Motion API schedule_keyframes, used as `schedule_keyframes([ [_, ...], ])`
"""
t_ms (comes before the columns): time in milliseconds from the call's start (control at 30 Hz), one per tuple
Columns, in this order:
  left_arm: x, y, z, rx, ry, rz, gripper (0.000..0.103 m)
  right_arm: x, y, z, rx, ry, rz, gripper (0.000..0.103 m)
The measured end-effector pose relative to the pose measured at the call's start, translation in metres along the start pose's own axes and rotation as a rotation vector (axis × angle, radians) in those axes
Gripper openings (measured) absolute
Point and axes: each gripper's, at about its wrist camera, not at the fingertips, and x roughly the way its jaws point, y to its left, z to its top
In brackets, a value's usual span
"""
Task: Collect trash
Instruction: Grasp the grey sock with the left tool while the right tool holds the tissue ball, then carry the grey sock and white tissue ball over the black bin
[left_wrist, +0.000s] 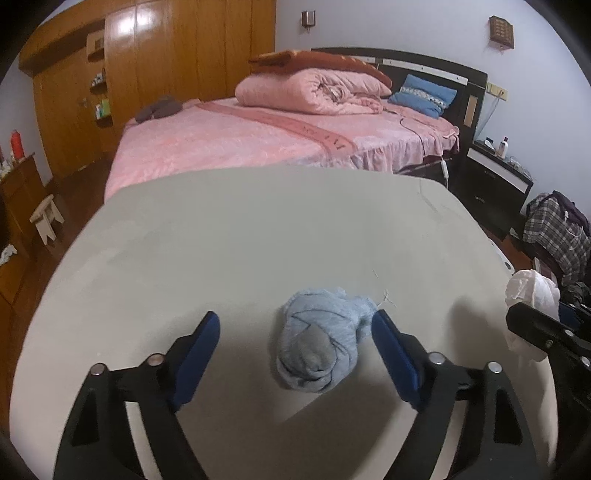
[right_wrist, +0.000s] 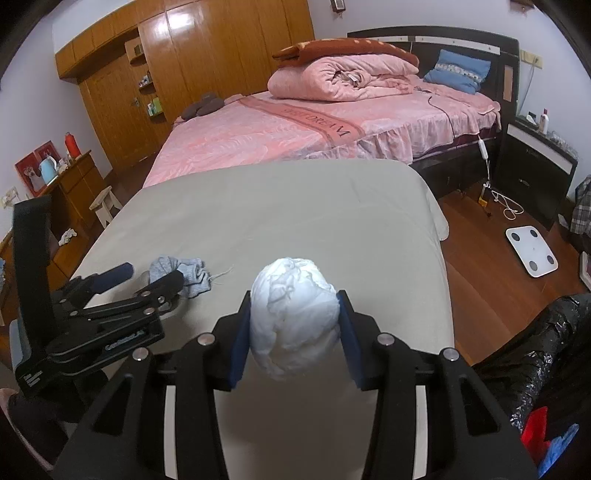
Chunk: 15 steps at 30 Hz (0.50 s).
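Left gripper (left_wrist: 295, 325): released, astride blue cloth ball (left_wrist: 319, 343) on worktop (left_wrist: 258, 229); centre, then clench.
Right gripper (right_wrist: 293, 317): grasping white wad (right_wrist: 293, 317); hold firm.

A bed (right_wrist: 258, 136) with a pink cover fills the middle of the room. A folded pink quilt (right_wrist: 340, 79) lies on the bed near its dark headboard (right_wrist: 461, 40), with a brown blanket (right_wrist: 332, 50) on top of it. A blue pillow (right_wrist: 458, 70) leans against the headboard. Dark folded clothes (right_wrist: 203, 105) sit on the bed's far left corner. A wooden wardrobe (right_wrist: 207, 51) stands behind the bed. A dark nightstand (right_wrist: 535, 166) stands just right of the bed, and a white scale (right_wrist: 532, 251) lies on the floor near it. A small stool (right_wrist: 105, 205) stands left of the bed's foot.
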Motion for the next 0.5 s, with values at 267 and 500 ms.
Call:
schedule_keyframes([
  [267,0.004,-0.005,-0.001,0.005,0.025,-0.032,0.038,-0.001,0.004,-0.002,-0.005,0.002,0.002,0.042],
  [500,-0.014,-0.004,0.000,-0.020,-0.009,-0.031,0.037,-0.007,0.006,0.001,-0.007,-0.012,0.005,0.042],
])
